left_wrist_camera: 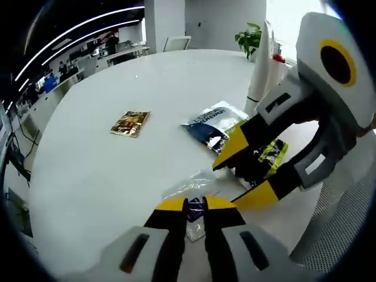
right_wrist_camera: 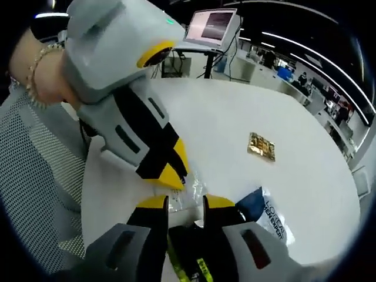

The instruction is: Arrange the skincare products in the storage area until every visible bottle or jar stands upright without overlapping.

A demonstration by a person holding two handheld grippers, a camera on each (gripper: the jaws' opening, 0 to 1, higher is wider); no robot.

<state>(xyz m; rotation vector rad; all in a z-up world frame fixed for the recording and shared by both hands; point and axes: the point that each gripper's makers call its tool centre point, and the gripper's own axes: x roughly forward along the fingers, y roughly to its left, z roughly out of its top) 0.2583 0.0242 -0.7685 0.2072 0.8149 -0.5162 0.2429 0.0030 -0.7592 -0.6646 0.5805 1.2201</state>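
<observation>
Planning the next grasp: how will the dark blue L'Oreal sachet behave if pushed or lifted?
The L'Oreal sachet looks flat and thin, so probably light and floppy when lifted. Its glossy film on the smooth white table suggests it slides rather than rolls.

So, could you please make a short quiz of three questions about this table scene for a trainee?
1. True or false: the small gold sachet lies apart from the other packets, alone on the white table.
2. Multiple choice: the left gripper has its jaws closed on A) a clear plastic packet B) a glass jar C) a towel.
3. Fill in: the right gripper holds a black packet with ____ markings.

Key: 1 true; 2 A; 3 yellow-green. The dark blue pouch with white lettering lies flat nearby.
</observation>
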